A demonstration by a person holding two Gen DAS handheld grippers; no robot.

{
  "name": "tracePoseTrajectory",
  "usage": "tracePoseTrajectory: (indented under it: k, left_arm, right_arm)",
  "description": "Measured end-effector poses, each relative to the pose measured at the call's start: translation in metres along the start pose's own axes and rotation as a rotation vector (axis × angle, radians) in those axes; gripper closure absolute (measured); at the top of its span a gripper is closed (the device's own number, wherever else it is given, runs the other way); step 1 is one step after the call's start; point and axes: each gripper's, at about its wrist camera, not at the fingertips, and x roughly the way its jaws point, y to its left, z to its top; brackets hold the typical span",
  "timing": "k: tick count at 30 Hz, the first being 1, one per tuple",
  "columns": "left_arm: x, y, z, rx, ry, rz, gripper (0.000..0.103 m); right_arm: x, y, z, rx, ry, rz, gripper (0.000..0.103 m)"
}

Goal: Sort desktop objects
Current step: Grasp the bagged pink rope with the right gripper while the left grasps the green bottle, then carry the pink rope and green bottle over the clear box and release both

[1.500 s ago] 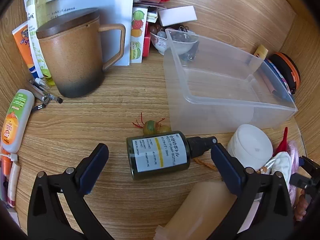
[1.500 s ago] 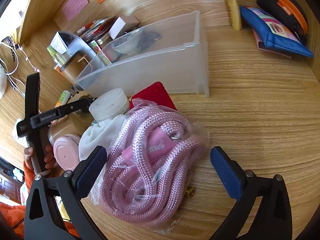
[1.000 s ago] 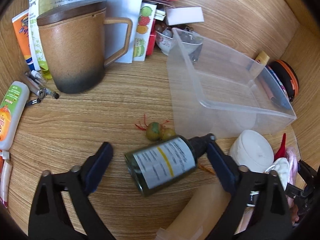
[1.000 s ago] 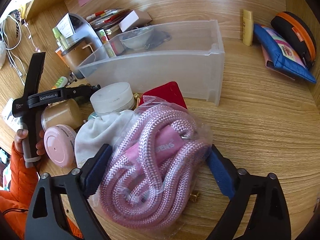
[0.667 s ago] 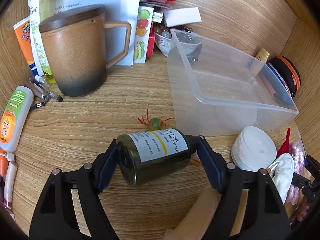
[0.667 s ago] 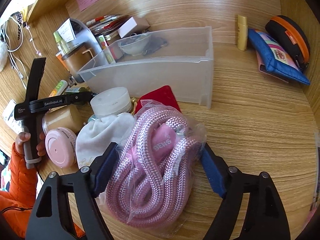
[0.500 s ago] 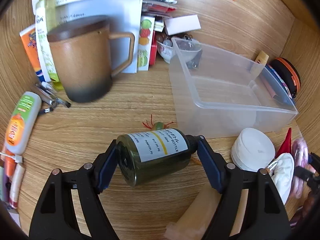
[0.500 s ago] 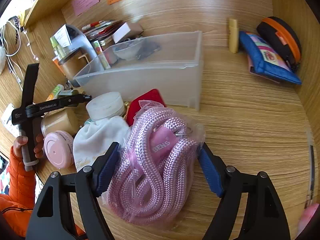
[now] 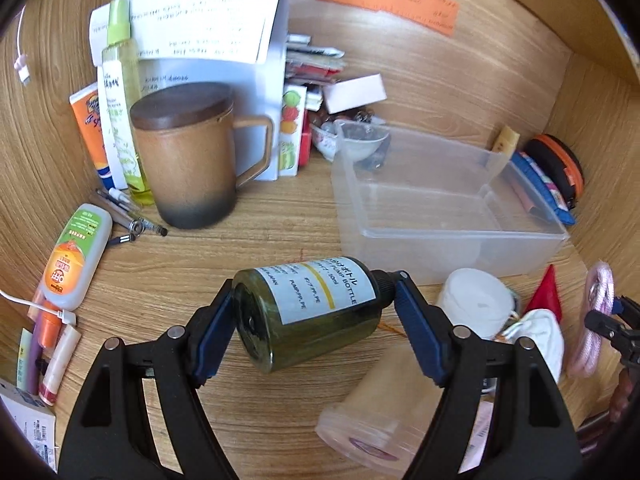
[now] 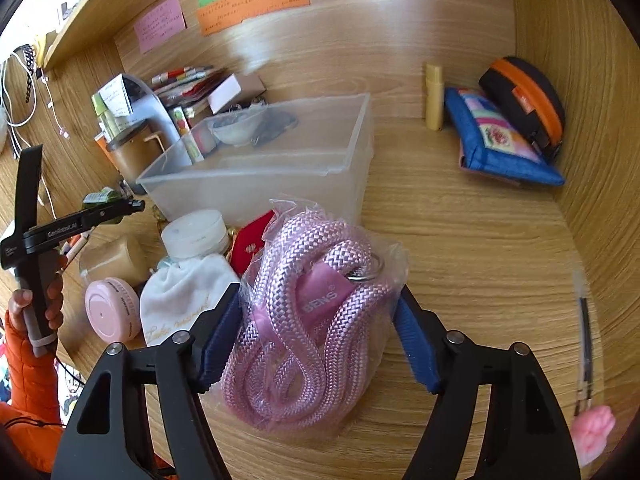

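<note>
- Two things are in hand and nothing has gone into the clear tub yet; it looks empty, so the sorting seems barely begun.
- The left claw is clamped end to end on the dark green bottle, base on one pad and cap on the other, lifted in front of the tub.
- The right claw, its jaws closing, squeezes the bagged pink rope from both sides, also in front of the tub.
- Left on the bench beside the tub: a white jar, a white pouch, a pink round case, a brown mug, tubes and pens.
- Readable writing: "PUMP BOTTLE" on the bottle label, "BENS" on the rope's tag; the left tool reads roughly "GenRobot.AI".
</note>
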Motion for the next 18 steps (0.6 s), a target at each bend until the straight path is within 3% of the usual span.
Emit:
tracePoseTrajectory:
  k: [10, 18]
  left_arm:
    - [-0.026, -0.011, 0.011, 0.019, -0.081, -0.013, 0.026]
    - [-0.043, -0.019, 0.028, 0.057, -0.136, -0.006, 0.026]
  right_arm:
    - [-0.030, -0.006, 0.036, -0.054, -0.115, -0.039, 0.036]
    - [-0.031, 0.001, 0.073, -0.091, -0.168, -0.050, 0.036]
